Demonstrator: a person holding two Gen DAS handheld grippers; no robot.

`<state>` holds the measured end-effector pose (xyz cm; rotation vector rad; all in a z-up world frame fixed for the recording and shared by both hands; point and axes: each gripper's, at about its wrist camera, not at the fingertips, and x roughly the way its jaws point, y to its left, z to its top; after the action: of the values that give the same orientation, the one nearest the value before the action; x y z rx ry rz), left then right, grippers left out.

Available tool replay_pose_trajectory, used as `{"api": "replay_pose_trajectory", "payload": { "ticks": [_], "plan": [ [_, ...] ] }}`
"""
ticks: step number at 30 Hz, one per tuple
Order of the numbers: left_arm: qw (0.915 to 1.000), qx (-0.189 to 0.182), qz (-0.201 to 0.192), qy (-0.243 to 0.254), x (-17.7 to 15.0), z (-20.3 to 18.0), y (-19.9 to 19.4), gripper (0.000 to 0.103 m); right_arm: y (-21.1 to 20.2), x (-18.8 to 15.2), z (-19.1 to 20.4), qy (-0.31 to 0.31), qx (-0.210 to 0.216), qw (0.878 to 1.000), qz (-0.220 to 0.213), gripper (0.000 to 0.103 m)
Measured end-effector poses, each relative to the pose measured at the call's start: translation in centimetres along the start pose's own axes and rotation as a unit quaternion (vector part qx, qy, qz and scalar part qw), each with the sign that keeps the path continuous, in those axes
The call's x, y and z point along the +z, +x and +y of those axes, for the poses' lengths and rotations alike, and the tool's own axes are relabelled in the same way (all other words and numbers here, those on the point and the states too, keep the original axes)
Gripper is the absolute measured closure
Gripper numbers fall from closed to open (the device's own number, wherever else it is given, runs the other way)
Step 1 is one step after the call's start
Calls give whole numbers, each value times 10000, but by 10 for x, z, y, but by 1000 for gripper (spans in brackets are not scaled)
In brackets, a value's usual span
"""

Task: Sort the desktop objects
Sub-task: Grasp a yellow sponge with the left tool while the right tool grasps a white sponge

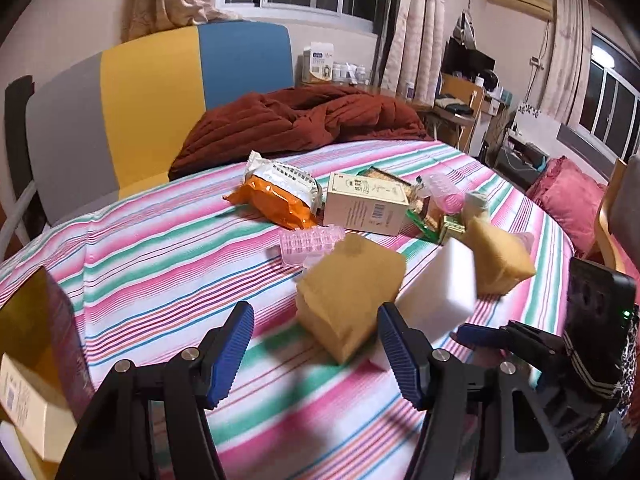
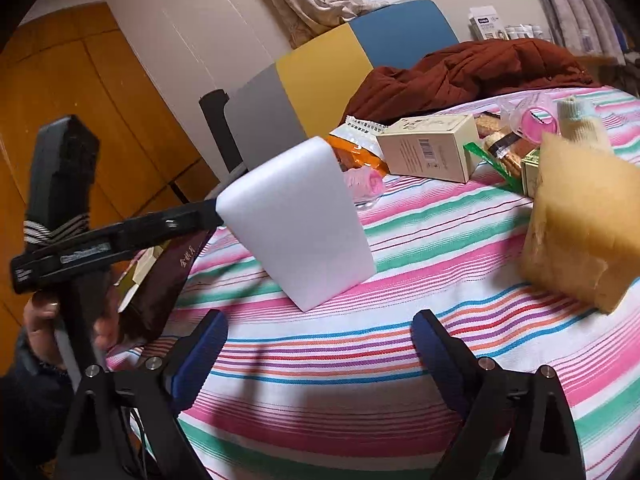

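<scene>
**Desk** [image 1: 160,260]: covered in a pink, green and white striped cloth; carries all items below.

**Brown quilt** [image 1: 300,120]: heaped at the far edge, not part of the sort.

**Far cluster**: cream box [image 1: 364,204] lying flat, orange packet [image 1: 276,200] to its left, biscuit pack and small green carton to its right, touching or nearly so. Still unsorted.

**Dark pouch** [image 2: 160,280]: near left edge, just beside a yellow carton [image 1: 32,340]; possibly a pile already begun, though this cannot be confirmed.

**Tan sponge** [image 1: 348,292]: near centre, tilted, directly ahead of the left gripper [image 1: 318,344]. Its fingers stand wide apart with nothing between them.

**White foam block** [image 2: 296,220]: touching the tan sponge's right side, ahead of the right gripper [image 2: 322,344]. Fingers likewise spread and empty.

**Second tan sponge** [image 1: 500,256]: right of the block.

**Clear pink tray** [image 1: 312,240]: just beyond the first sponge.

**Step in hand**: judged as the approach to a pick, early in the sort.

**Next move**: advance the left fingers either side of the sponge and close gently, since it should compress; keep clear of the adjoining block.
</scene>
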<state>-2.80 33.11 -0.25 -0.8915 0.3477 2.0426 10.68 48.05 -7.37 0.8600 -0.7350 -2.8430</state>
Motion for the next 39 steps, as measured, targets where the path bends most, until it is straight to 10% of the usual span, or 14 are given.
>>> {"api": "replay_pose_trajectory", "payload": {
  "ticks": [21, 39],
  "plan": [
    [9956, -862, -70, -353, -15, 2, 23, 47, -2, -5, 2, -116, -8, 9998, -144, 5],
    [9955, -209, -447, -811, -80, 18, -51, 47, -2, -7, 16, -410, -606, 9973, 71, 1]
  ]
}}
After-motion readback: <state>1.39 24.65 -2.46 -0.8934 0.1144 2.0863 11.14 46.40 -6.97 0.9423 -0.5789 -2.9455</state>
